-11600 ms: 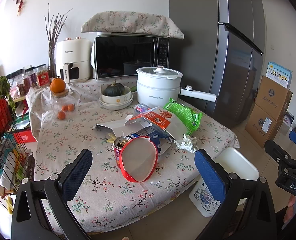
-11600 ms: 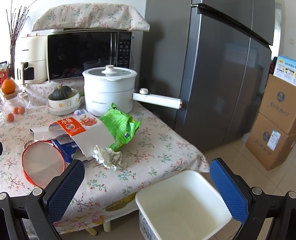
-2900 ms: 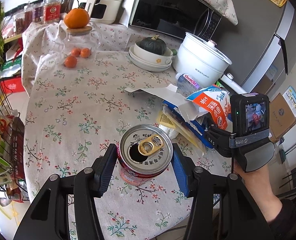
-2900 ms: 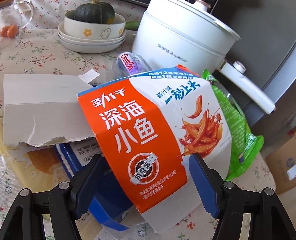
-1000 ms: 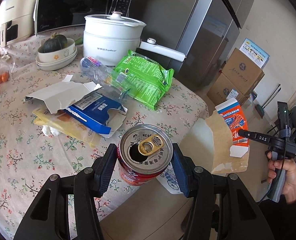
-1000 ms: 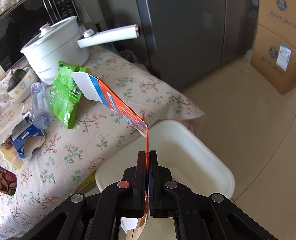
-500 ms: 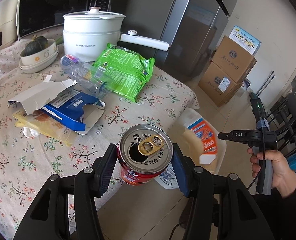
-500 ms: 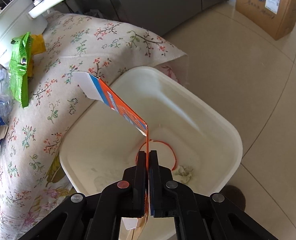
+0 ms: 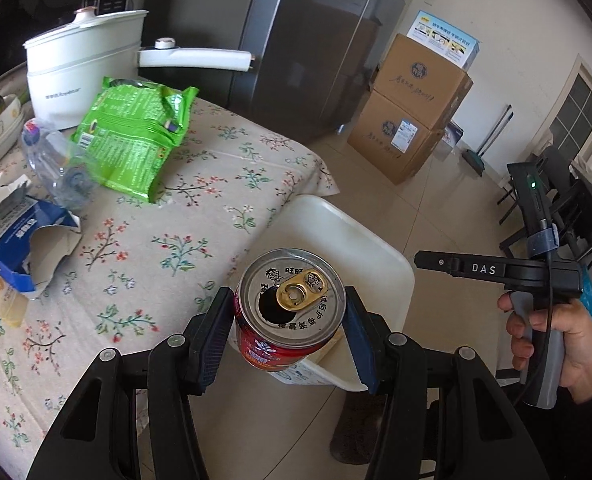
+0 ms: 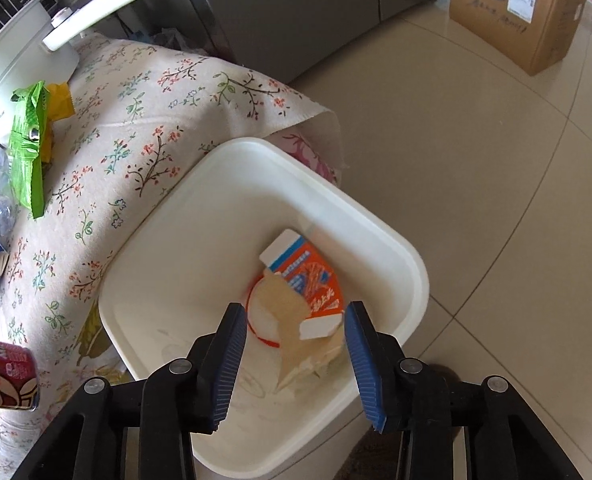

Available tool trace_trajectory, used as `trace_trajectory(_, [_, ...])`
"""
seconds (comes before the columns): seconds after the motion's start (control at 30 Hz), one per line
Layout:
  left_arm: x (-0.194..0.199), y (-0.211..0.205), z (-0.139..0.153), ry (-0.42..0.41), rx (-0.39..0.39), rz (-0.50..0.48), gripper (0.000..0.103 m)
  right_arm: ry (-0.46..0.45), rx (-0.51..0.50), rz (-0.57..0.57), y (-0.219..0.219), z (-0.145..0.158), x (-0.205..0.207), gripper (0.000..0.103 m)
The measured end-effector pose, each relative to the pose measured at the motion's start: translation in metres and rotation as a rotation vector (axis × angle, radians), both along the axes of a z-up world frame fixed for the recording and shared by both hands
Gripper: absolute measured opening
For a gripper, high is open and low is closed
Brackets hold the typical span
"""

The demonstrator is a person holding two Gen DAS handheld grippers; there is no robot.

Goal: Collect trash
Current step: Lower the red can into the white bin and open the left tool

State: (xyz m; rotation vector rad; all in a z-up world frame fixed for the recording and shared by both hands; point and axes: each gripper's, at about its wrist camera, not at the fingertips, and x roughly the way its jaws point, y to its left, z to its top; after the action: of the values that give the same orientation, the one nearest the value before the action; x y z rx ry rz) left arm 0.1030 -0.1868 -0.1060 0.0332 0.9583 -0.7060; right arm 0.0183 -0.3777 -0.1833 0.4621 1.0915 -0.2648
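Note:
My left gripper (image 9: 286,334) is shut on a red drink can (image 9: 292,310), held upright over the table edge just beside the white trash bin (image 9: 379,248). The can (image 10: 4,378) also shows at the lower left of the right wrist view. My right gripper (image 10: 294,364) hovers over the bin (image 10: 399,252); its jaws are opening and nothing is pressed between them. The orange snack box (image 10: 305,292) lies loose inside the bin, below the pads. From the left wrist view, my right gripper shows side-on at the right, held by a hand (image 9: 551,334).
On the floral tablecloth (image 9: 168,240) lie a green snack bag (image 9: 132,136), a crushed clear bottle (image 9: 56,164) and a torn blue box (image 9: 16,236). A white pot (image 9: 80,64) stands behind. Cardboard boxes (image 9: 411,112) and a grey fridge (image 9: 307,40) flank the tiled floor.
My right gripper has opened and let go of the orange box, which dropped into the bin. My left gripper has carried the can from over the table toward the bin.

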Motion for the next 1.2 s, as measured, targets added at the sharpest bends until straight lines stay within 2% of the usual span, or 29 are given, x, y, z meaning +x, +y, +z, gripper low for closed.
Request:
trace_trajectory(0.27, [0.008,-0.045,-0.025,0.028,-0.002,-0.056,0.057,-0.029,-0.070,0.010,-0.015,0.010,-0.019,0.048])
trace_trajectory(0.47, [0.016,-0.047,-0.036,0.041,0.010,-0.048,0.057,-0.031,-0.089,-0.011,-0.028,0.011,-0.029,0.049])
trace_trajectory(0.53, [0.018,-0.046,-0.035,0.041,0.035,-0.033,0.058,-0.032,-0.090,-0.020,-0.031,0.012,-0.031,0.051])
trace_trajectory(0.67, [0.015,-0.034,-0.019,-0.020,0.059,-0.013,0.073,-0.041,-0.094,-0.027,-0.032,0.015,-0.032,0.055])
trace_trajectory(0.8, [0.012,-0.012,-0.002,-0.053,0.058,-0.001,0.080,-0.055,-0.106,-0.017,-0.026,0.021,-0.030,0.060])
trace_trajectory(1.2, [0.013,0.074,0.019,-0.062,0.090,0.145,0.082,-0.103,-0.118,0.034,0.007,0.040,-0.012,0.070])
